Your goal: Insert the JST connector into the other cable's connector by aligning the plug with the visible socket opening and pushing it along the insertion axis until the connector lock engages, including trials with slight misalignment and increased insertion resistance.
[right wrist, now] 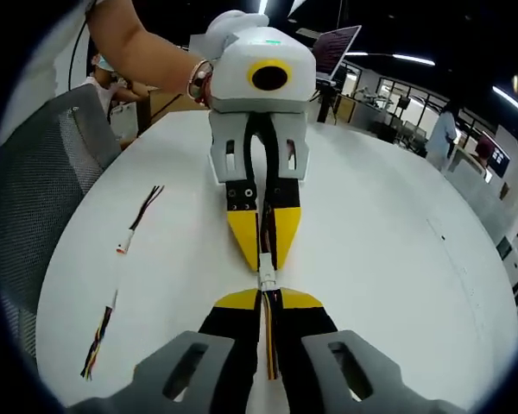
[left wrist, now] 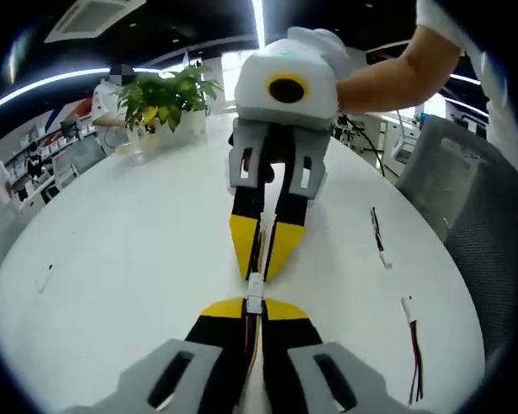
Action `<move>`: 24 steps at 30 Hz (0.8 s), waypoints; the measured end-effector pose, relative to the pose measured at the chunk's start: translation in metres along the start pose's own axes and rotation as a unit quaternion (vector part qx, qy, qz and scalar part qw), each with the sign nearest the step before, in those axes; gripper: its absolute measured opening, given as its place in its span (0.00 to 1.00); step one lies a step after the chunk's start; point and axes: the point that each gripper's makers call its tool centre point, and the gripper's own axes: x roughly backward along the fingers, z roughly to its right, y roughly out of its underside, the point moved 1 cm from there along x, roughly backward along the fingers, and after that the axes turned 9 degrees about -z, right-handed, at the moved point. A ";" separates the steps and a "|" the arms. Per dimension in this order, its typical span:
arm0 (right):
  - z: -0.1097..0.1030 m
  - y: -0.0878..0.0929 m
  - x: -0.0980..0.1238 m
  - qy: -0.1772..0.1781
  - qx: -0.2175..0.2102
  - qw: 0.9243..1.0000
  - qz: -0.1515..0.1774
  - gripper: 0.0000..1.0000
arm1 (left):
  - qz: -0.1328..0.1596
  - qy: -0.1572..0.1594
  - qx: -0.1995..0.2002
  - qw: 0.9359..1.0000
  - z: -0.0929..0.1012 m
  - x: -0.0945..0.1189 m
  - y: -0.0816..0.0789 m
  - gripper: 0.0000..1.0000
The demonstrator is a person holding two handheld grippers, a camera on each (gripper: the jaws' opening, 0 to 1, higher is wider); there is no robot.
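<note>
Right now the left claw (left wrist: pixel 254 312), rising from the bottom centre of the left gripper view, is pinched narrow on its cable, whose coloured wires run back between the jaws, and the right claw (right wrist: pixel 266 304) at the bottom centre of the right gripper view is pinched the same way on the other cable. Both meet tip to tip, the right claw (left wrist: pixel 261 263) coming down from the top of the left gripper view, and between the four yellow tips sits the white JST connector (left wrist: pixel 255 293), seen again in the right gripper view (right wrist: pixel 267 280) where the two housings touch or nearly so. I judge this to be the insertion step itself: plug and socket look lined up end to end, but whether the lock has caught is too small to tell. The next move, as I read it, calls for a straight push along the shared axis, with no twist. Out from there, the round white bench (left wrist: pixel 129 241) carries spare cables: one black-wired lead (left wrist: pixel 378 235) at centre right and another with a white plug (left wrist: pixel 412 332) at lower right. A potted plant (left wrist: pixel 166 99) stands at upper left, with an office behind and a grey mesh chair (right wrist: pixel 34 198) at the left edge.
</note>
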 end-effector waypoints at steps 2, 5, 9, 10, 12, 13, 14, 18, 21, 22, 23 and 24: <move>0.000 0.001 -0.001 -0.001 -0.001 1.000 -0.001 0.03 | 0.000 0.002 0.003 1.000 -0.001 -0.001 0.001 0.00; 0.000 0.002 -0.003 -0.002 -0.002 1.000 -0.002 0.03 | 0.000 0.005 0.006 1.000 -0.001 -0.002 0.003 0.00; 0.001 0.004 -0.003 -0.002 -0.009 1.000 0.001 0.03 | 0.002 0.009 0.011 1.000 -0.001 -0.002 0.003 0.00; 0.001 0.004 -0.003 -0.002 -0.008 1.000 0.001 0.03 | 0.002 0.009 0.013 1.000 -0.001 -0.002 0.003 0.00; 0.001 0.004 -0.004 -0.003 -0.011 1.000 0.002 0.03 | 0.004 0.011 0.016 1.000 -0.001 -0.002 0.004 0.00; 0.002 0.004 -0.004 -0.003 -0.011 1.000 0.002 0.03 | 0.005 0.012 0.018 1.000 -0.001 -0.002 0.004 0.00; 0.001 0.004 -0.004 -0.003 -0.012 1.000 0.002 0.03 | 0.006 0.014 0.020 1.000 -0.001 -0.002 0.005 0.00; 0.002 0.004 -0.004 -0.003 -0.018 1.000 0.004 0.04 | 0.004 0.015 0.013 1.000 -0.001 -0.002 0.005 0.00; 0.002 0.004 -0.005 -0.003 -0.023 1.000 0.004 0.04 | 0.004 0.016 0.019 1.000 -0.002 -0.003 0.005 0.01; 0.002 0.004 -0.005 -0.004 -0.025 1.000 0.005 0.04 | 0.004 0.016 0.018 1.000 -0.002 -0.003 0.005 0.01; 0.002 0.004 -0.005 -0.004 -0.030 1.000 0.005 0.04 | 0.005 0.016 0.018 1.000 -0.002 -0.003 0.005 0.01; 0.002 0.004 -0.005 -0.005 -0.034 0.999 0.006 0.04 | 0.005 0.015 0.018 1.000 -0.002 -0.003 0.005 0.01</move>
